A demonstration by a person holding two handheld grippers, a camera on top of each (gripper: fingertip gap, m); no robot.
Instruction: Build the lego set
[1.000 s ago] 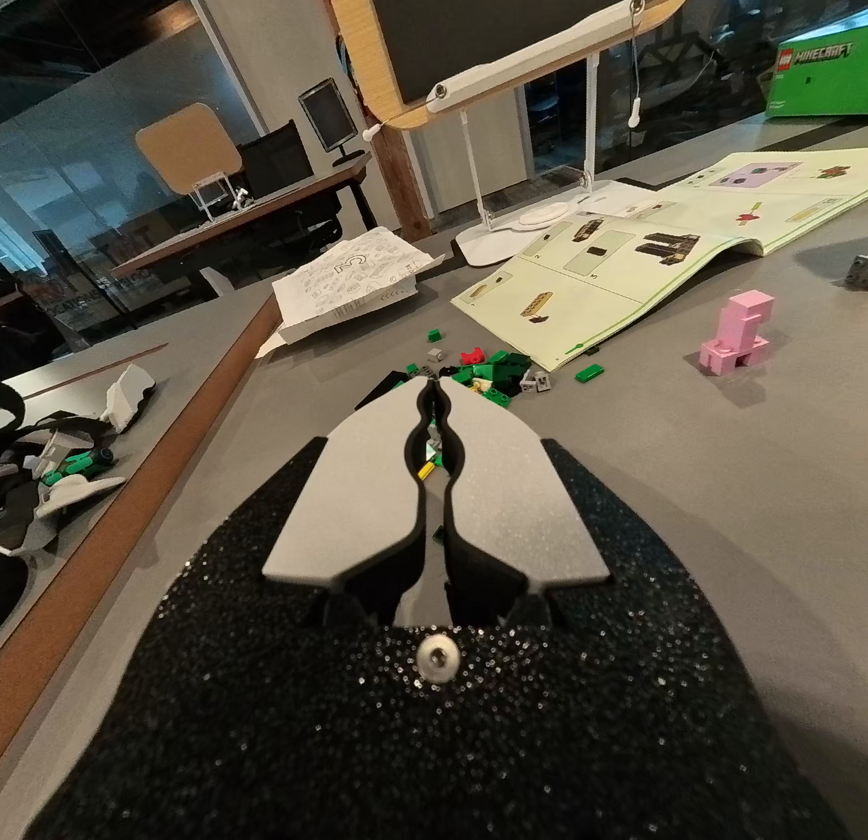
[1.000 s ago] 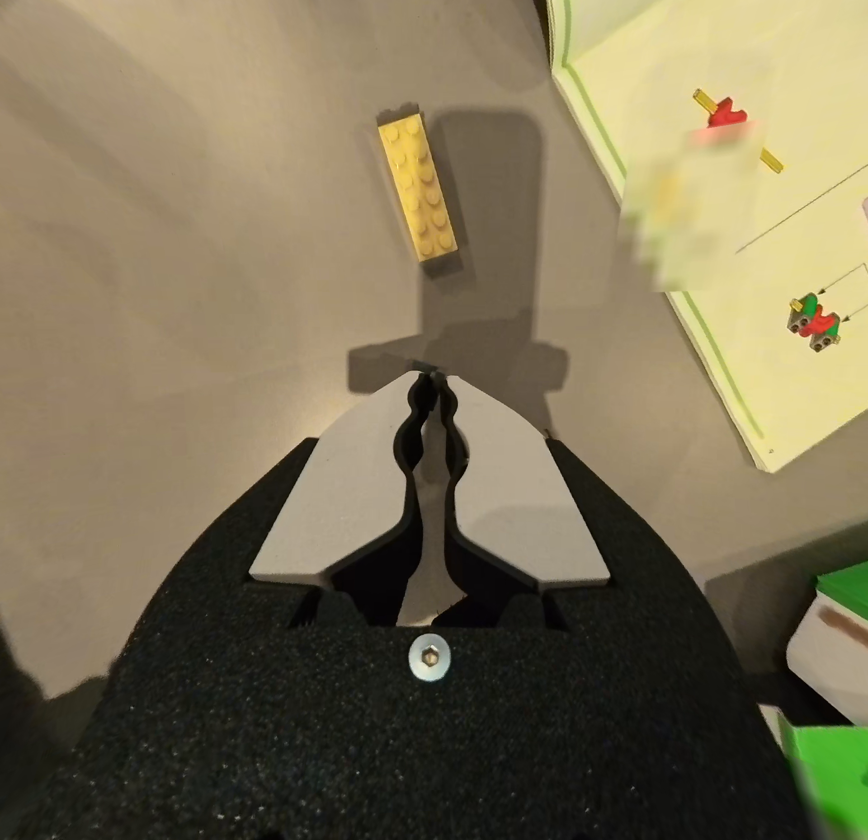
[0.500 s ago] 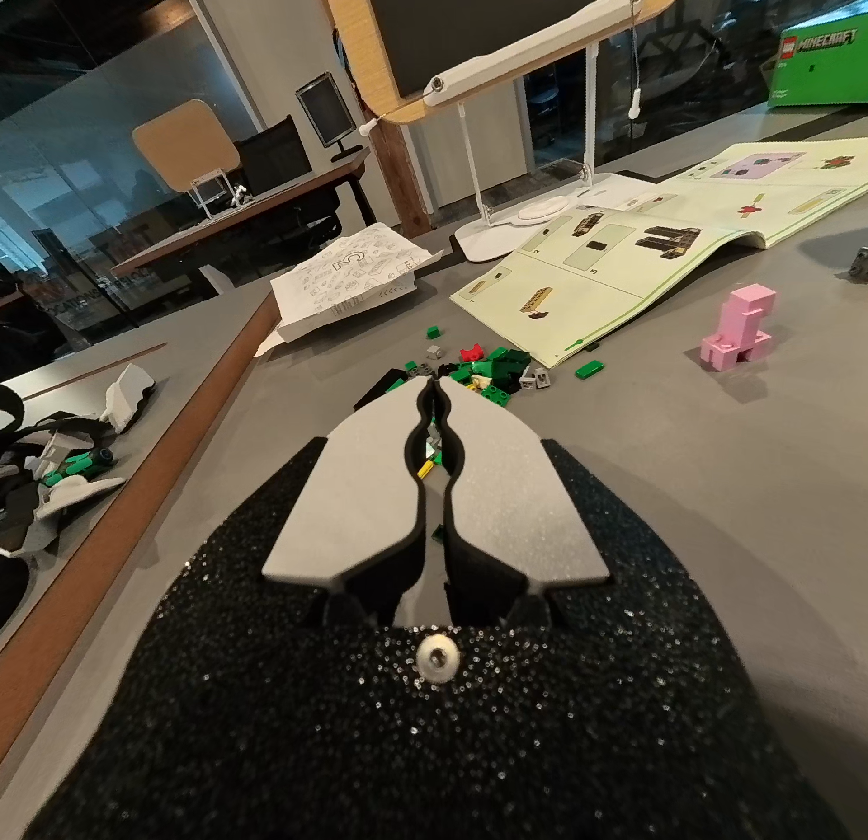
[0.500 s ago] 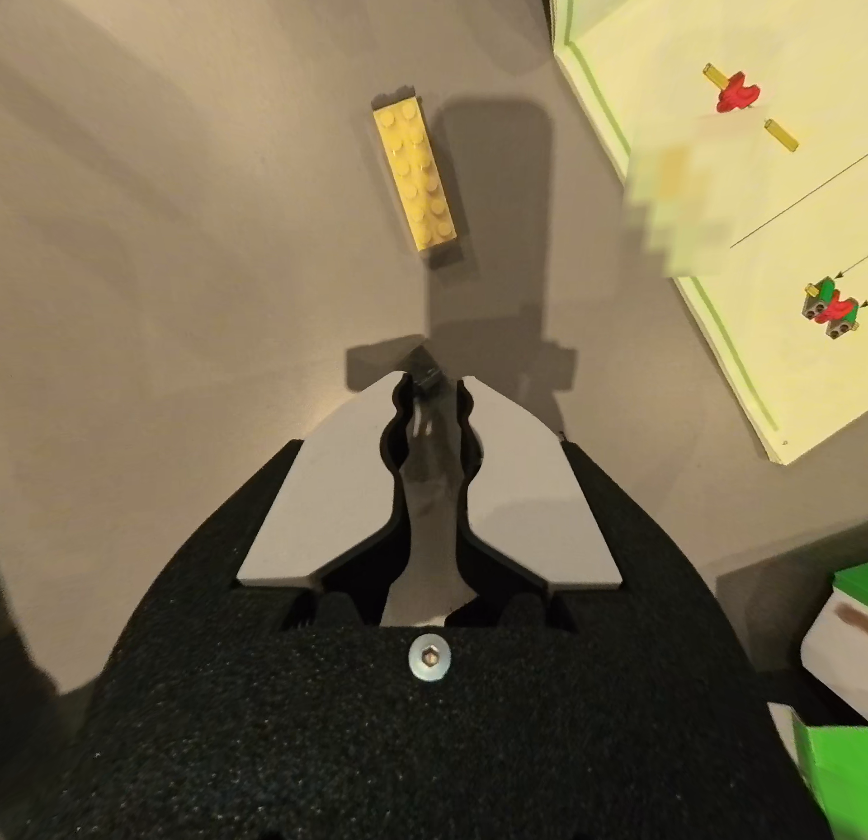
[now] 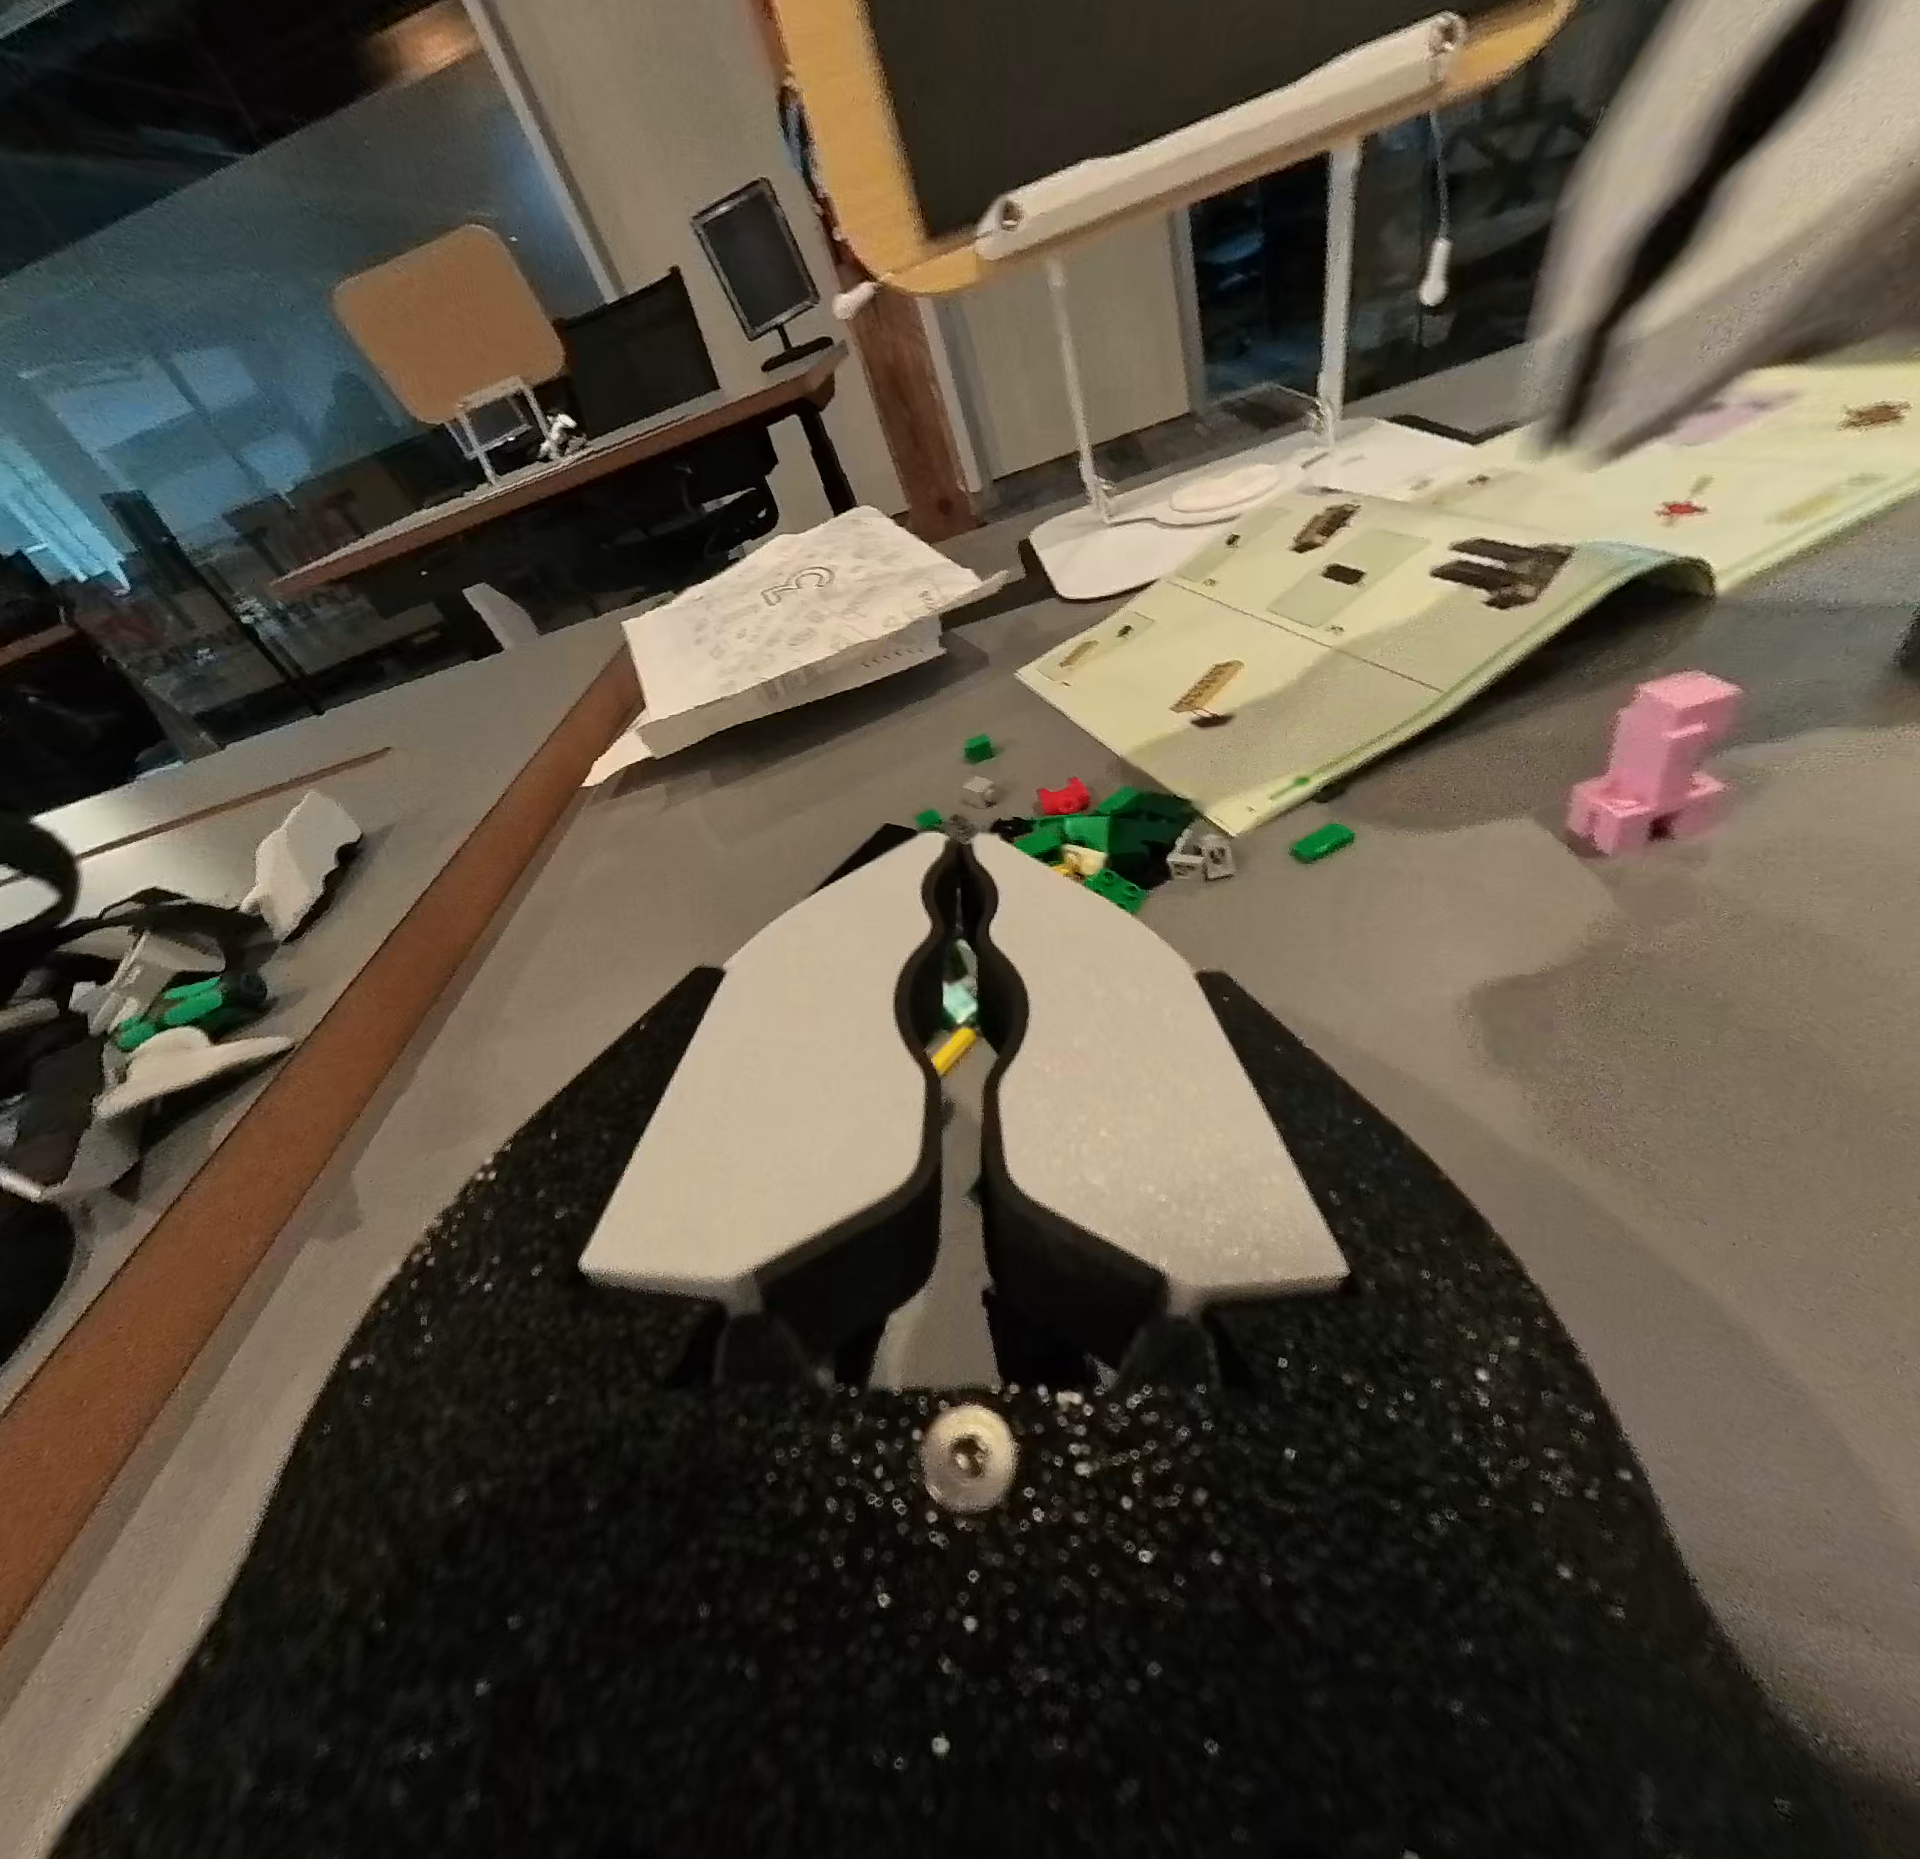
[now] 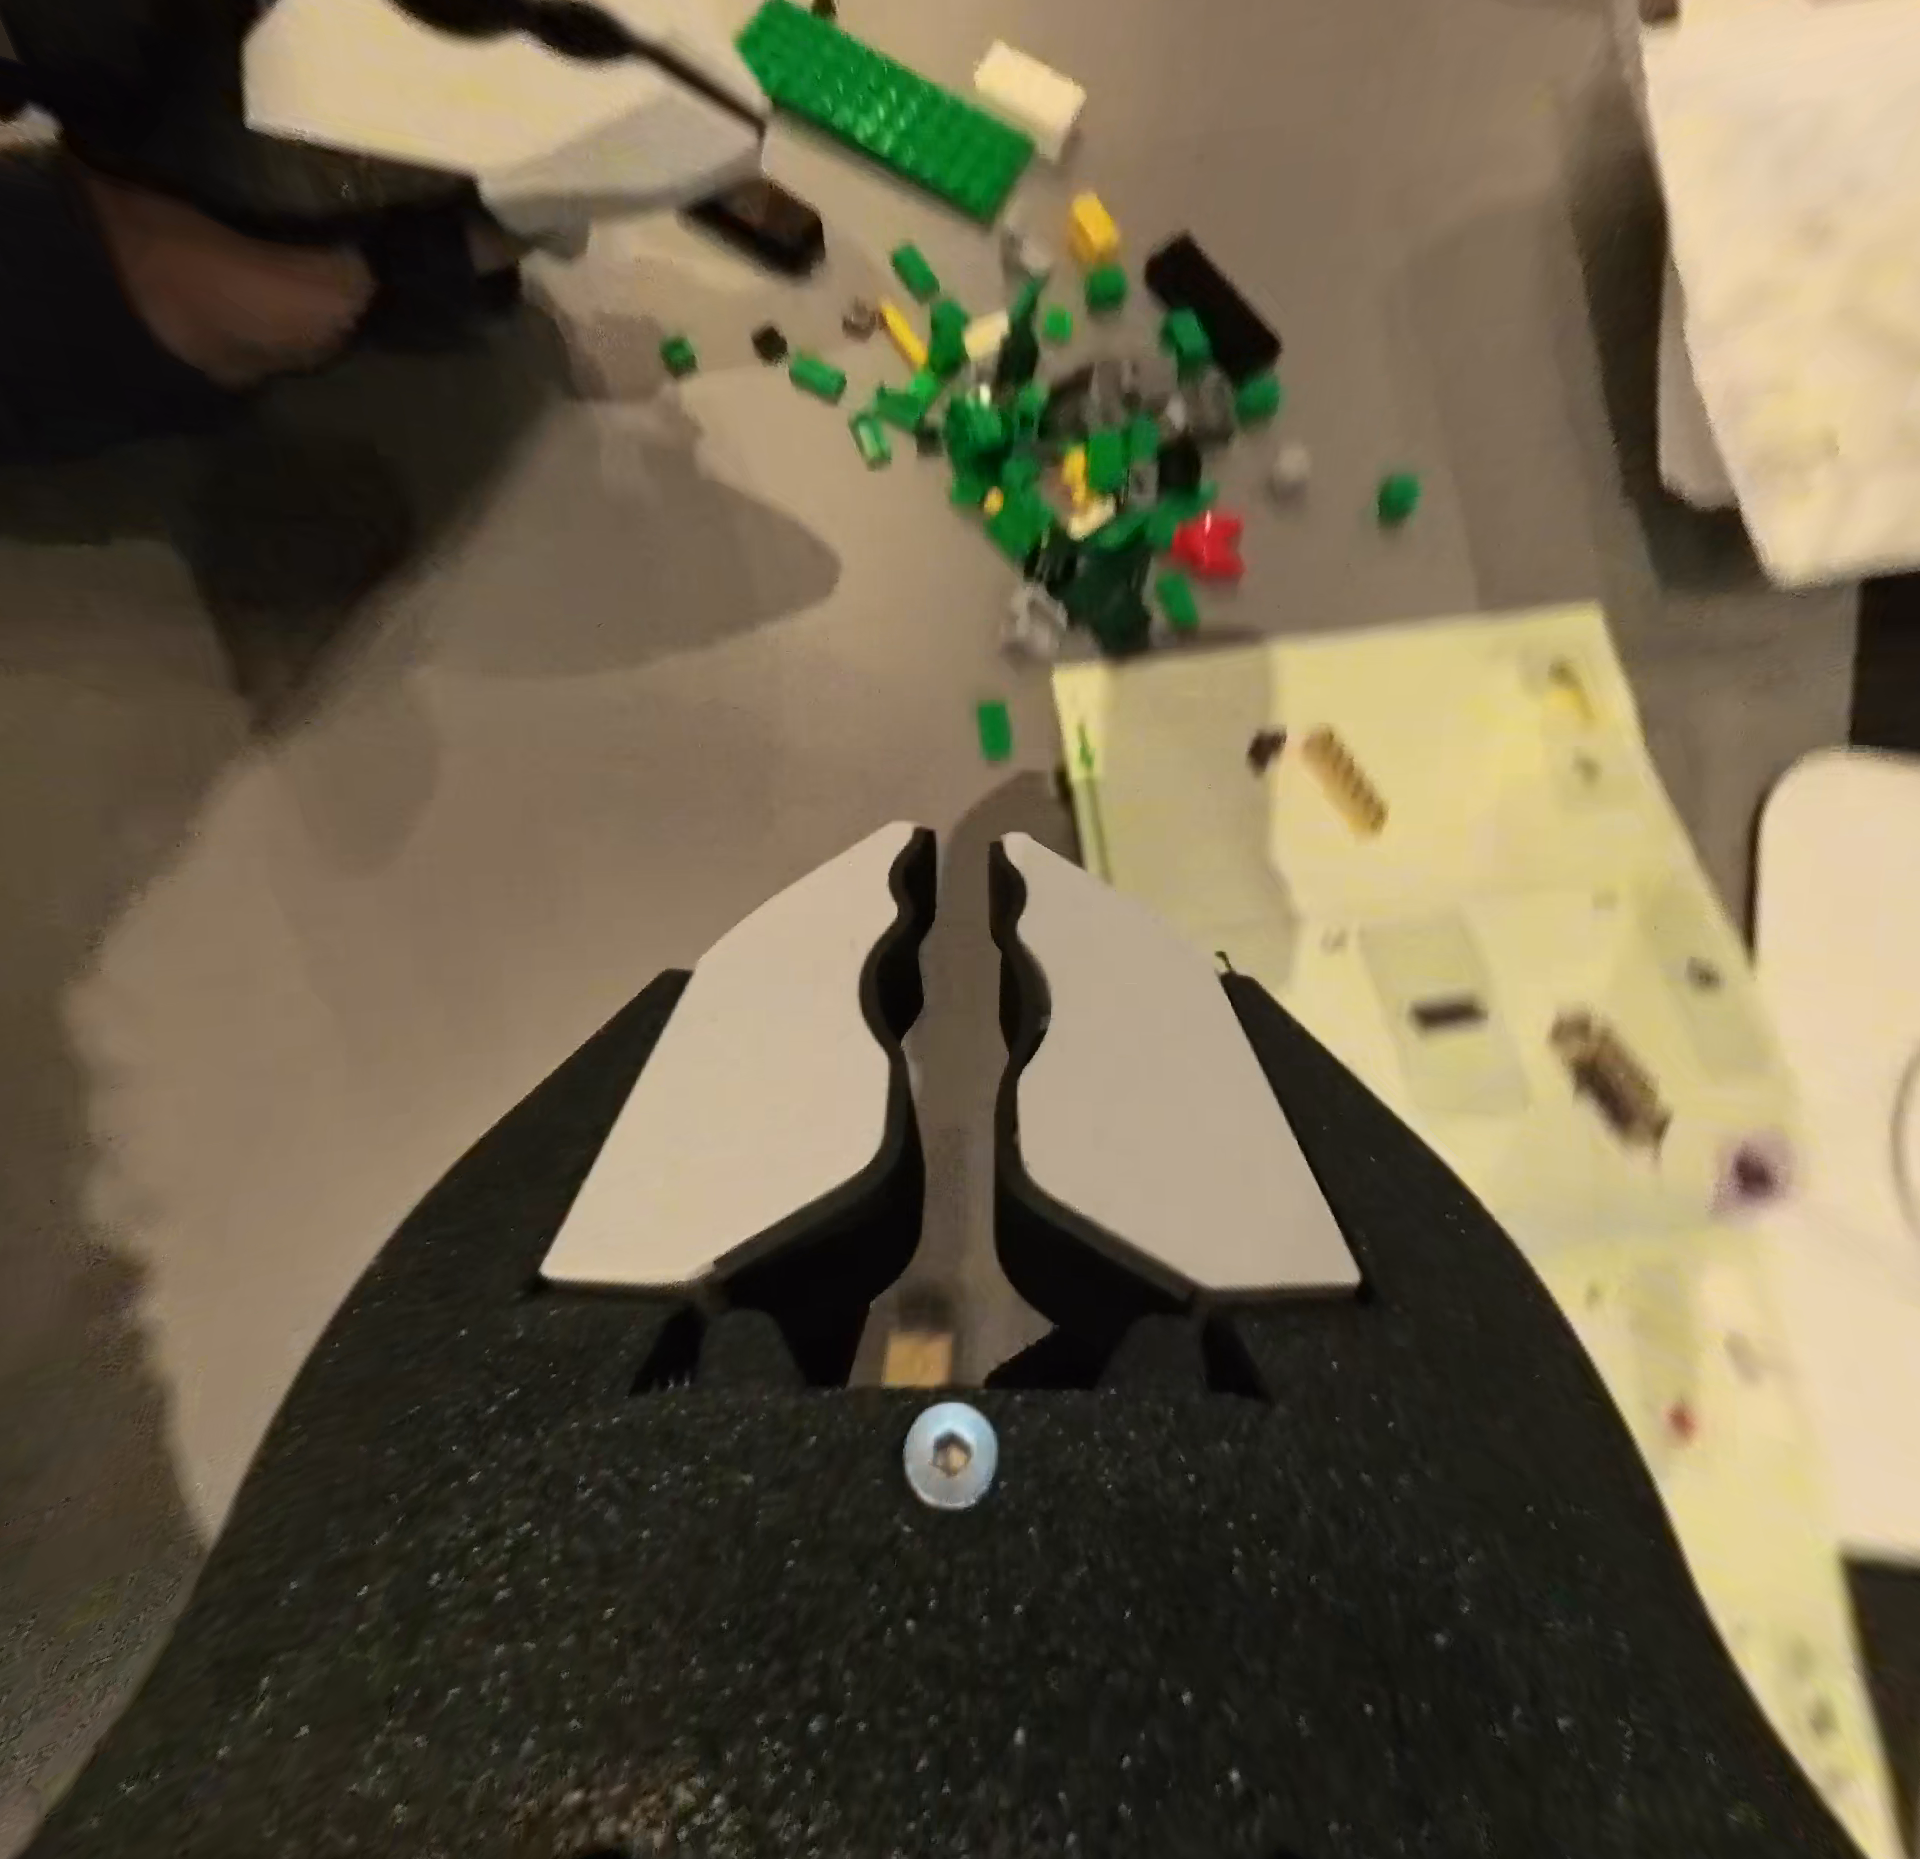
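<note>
Pretty dim warm indoor light, soft shadows pooling on the table (image 5: 1558,1134), heavy motion blur in the right wrist view, fisheye-warped edges.

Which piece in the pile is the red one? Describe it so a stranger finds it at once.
Start at the open instruction booklet on the grey table. Just past its near corner lies the pile of loose bricks. The red piece sits at the pile's edge nearest the booklet, the only red among green, black, grey and yellow.
</note>
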